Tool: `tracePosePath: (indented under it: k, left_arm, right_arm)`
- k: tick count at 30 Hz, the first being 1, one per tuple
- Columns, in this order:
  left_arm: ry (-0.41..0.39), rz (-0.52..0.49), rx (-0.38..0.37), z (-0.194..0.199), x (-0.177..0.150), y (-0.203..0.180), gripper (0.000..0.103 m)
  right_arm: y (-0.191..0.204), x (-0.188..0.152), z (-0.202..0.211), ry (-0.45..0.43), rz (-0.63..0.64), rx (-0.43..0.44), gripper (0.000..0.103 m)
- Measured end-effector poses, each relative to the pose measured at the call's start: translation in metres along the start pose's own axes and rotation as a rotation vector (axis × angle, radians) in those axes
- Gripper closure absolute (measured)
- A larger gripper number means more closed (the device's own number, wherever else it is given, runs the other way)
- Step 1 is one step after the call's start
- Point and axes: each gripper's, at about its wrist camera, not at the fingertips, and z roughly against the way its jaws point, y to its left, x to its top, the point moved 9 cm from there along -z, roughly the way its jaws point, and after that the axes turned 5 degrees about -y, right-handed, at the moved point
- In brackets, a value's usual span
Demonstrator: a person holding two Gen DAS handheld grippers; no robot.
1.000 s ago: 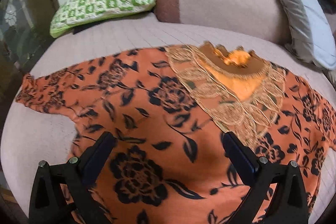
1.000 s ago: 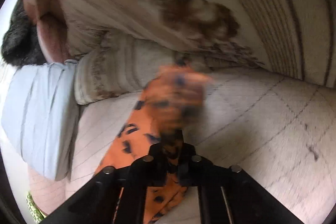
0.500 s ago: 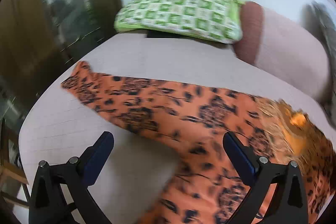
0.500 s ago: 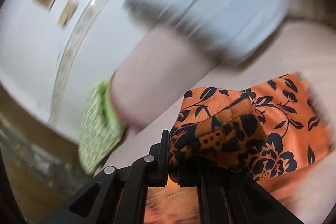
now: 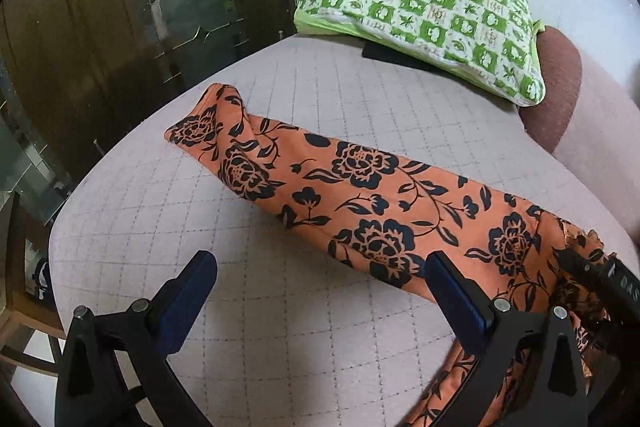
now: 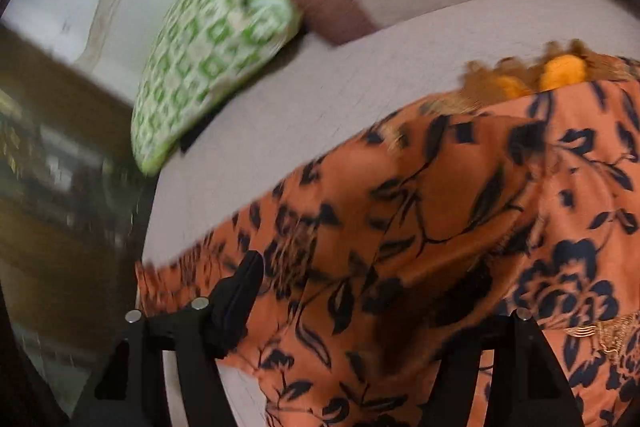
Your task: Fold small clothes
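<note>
The thin orange garment with black floral print [image 5: 360,187] lies spread on the quilted pale cushion [image 5: 280,327], looking light, limp and slippery, best pinched at the sleeve cuff by the wide-open left gripper [image 5: 320,291]; the right gripper [image 6: 360,307] hovers spread, empty.

An orange garment [image 5: 360,195] is printed with black flowers and leaves; gold-brown lace trim [image 6: 504,83] is seen at its neck. The pillow [image 5: 432,23] is checked in green and white. The quilted mattress cover [image 5: 320,95] is coloured pale pink. The bolster [image 5: 556,91] is banded brown.
</note>
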Motion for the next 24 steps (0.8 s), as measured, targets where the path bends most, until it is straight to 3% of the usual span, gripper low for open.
tracePosePath:
  k: [3,5,7,9,16,19,24]
  left_arm:
    - [-0.001,0.005,-0.010,0.003,0.000,-0.001,0.000]
    - [-0.012,0.004,-0.011,0.006,0.000,-0.004,0.000]
    - [-0.015,0.004,-0.032,0.008,-0.001,-0.012,0.000]
    - [-0.013,-0.006,-0.070,0.011,-0.004,-0.027,0.000]
    - [-0.013,-0.168,-0.226,0.021,-0.028,-0.124,0.000]
    - [0.022,-0.210,-0.261,0.012,-0.042,-0.156,0.000]
    - [0.029,-0.259,-0.235,-0.005,-0.046,-0.186,0.000]
  right_arm:
    - [0.018,-0.007,0.013,0.029,0.026,0.131,0.033]
    - [0.027,0.000,0.041,-0.007,0.071,0.215,0.033]
    - [0.019,0.011,0.074,-0.062,0.100,0.239,0.033]
    - [-0.014,0.020,0.107,-0.124,0.069,0.211,0.033]
    - [-0.199,0.039,0.213,-0.288,-0.156,-0.047,0.035]
    - [-0.253,0.040,0.245,-0.346,-0.264,-0.040,0.036]
    - [-0.280,0.046,0.235,-0.352,-0.389,0.048,0.036]
